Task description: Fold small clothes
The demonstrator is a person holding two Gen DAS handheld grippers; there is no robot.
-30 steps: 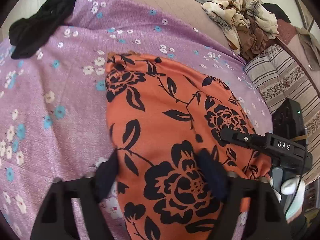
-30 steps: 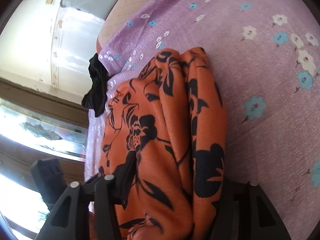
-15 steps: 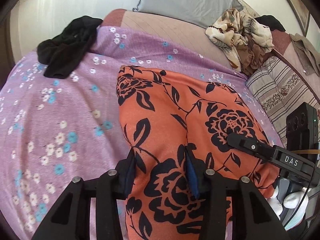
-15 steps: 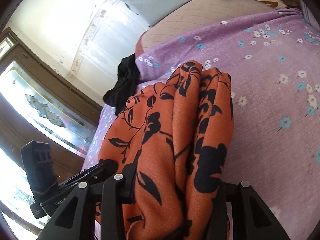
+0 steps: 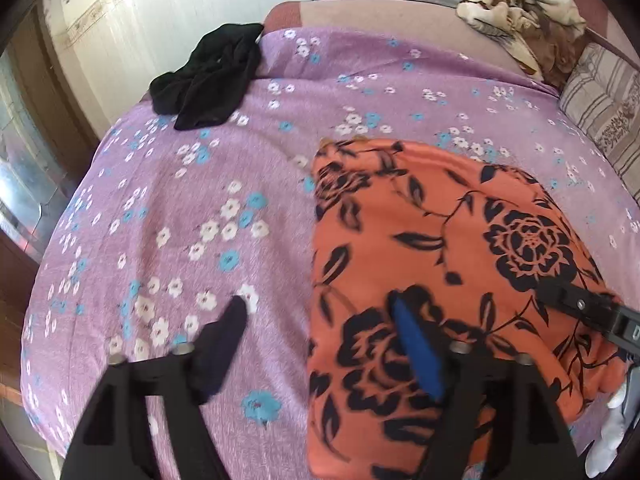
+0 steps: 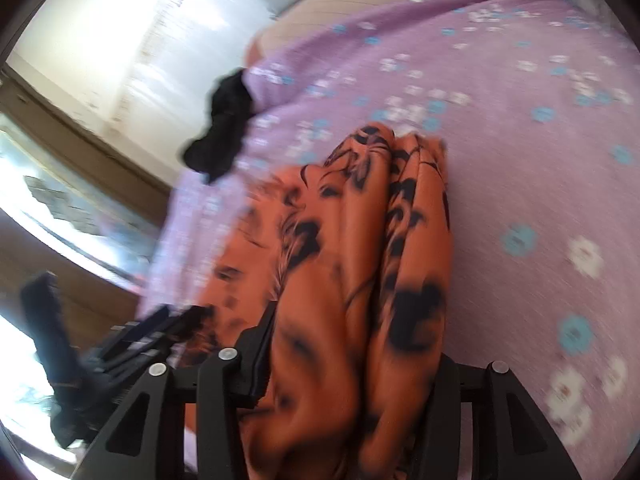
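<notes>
In the left wrist view we see our left claw [image 5: 316,336] wide open. Its jaws have just been opening. One finger is over the purple sheet [image 5: 192,208] and the other, with a blue pad, is over the orange cloth [image 5: 448,240]. The cloth's left edge runs between the two fingers, but nothing is pinched. The orange cloth has black flowers on it and lies folded on the bed, on the near right side. A black cloth [image 5: 208,80] is bunched at the far left edge of the bed. A brown and cream heap [image 5: 520,12] sits at the far right corner, next to a striped pillow [image 5: 604,120]. Part of our right claw [image 5: 584,308] shows at the right edge of the picture, on the orange cloth.

In the right wrist view the picture is blurry. Our right claw [image 6: 352,364] has a thick bunch of the orange cloth [image 6: 352,248] between its fingers. The folds fill the gap from side to side, so the claw grips the cloth, though its jaws have just been opening a little. The cloth runs away from the claw across the purple sheet [image 6: 520,140]. The black cloth [image 6: 220,128] is at the far left edge of the bed. Our left claw [image 6: 144,332] shows dark and blurry at the left.
</notes>
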